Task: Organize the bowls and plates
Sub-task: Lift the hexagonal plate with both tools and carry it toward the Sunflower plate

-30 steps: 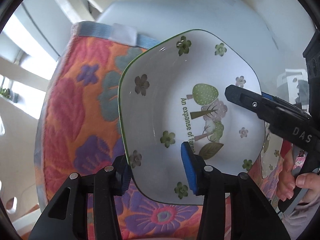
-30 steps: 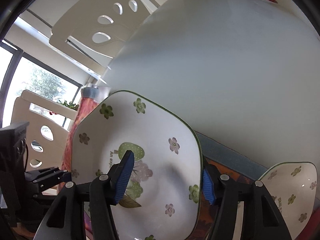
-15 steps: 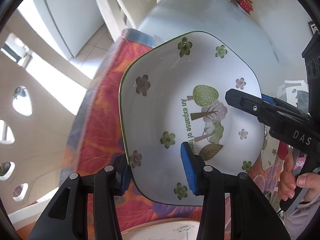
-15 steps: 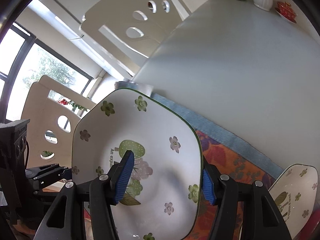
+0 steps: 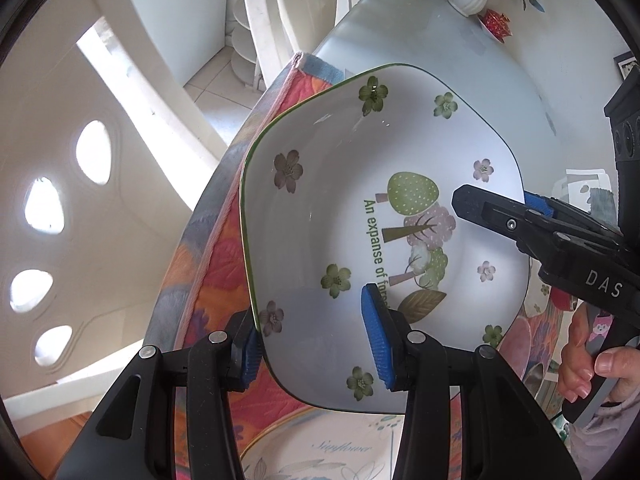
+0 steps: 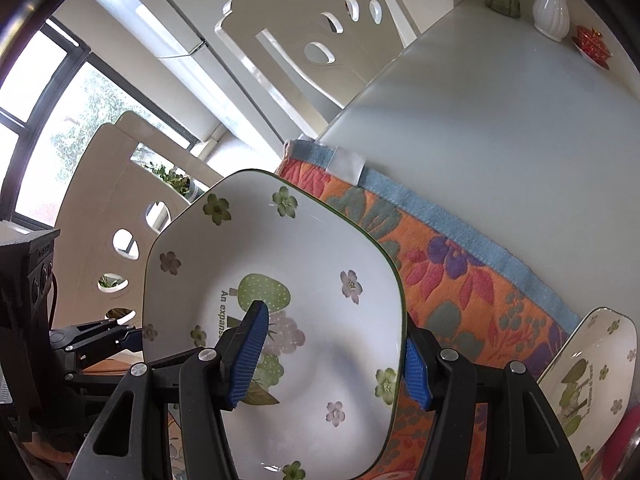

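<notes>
A white squarish plate with green rim, flowers and a tree print (image 5: 344, 208) is held up in the air, tilted, above a flowered cloth (image 5: 224, 276). My left gripper (image 5: 316, 344) is shut on its near rim. My right gripper (image 6: 332, 356) is shut on the opposite rim of the same plate (image 6: 320, 280); it shows in the left wrist view (image 5: 520, 216) at the right. A second plate of the same pattern (image 6: 592, 376) lies at the right on the cloth. Another pale plate (image 5: 320, 452) lies below the held one.
The orange flowered cloth with blue edge (image 6: 460, 264) covers the near part of a pale glass table (image 6: 500, 120). White chairs (image 6: 320, 40) stand at the table's left side. A white vase (image 6: 552, 4) and a red cup (image 6: 592, 40) stand at the far end.
Both grippers have lifted the plate higher and drawn it back; the cloth, table and chairs now show further below and more of the room is in view.
</notes>
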### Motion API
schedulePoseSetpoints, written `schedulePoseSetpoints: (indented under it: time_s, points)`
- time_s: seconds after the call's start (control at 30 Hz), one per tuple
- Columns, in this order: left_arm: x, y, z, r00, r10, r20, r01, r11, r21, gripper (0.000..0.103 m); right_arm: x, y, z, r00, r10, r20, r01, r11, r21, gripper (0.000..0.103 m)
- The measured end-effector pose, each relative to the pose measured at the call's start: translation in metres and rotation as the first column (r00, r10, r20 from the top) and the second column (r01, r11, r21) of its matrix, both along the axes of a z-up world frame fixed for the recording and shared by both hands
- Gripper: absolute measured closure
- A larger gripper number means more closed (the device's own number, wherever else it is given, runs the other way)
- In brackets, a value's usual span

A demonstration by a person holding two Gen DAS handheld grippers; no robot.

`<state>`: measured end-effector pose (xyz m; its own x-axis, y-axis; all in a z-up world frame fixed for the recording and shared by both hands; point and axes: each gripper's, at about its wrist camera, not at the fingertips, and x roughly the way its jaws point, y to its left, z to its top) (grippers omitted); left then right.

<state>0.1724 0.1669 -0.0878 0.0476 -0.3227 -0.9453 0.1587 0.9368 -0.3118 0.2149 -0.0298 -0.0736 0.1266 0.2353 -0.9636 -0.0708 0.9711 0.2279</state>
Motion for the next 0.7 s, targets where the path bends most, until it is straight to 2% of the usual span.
schedulePoseSetpoints:
  time_s: [0.33,0.7]
  points:
    - [-0.014,0.016,0.008,1.000,0.001,0.002,-0.001,1.000,-0.003,0.062,-0.022,0.012,0.012,1.000,0.015,-0.007,-0.015,1.000,0.000,0.043]
    - [-0.041,0.034,0.007,0.999,-0.015,-0.038,0.014,1.000,-0.012,0.061,-0.035,0.028,0.027,0.999,0.033,-0.022,-0.033,0.999,0.007,0.043]
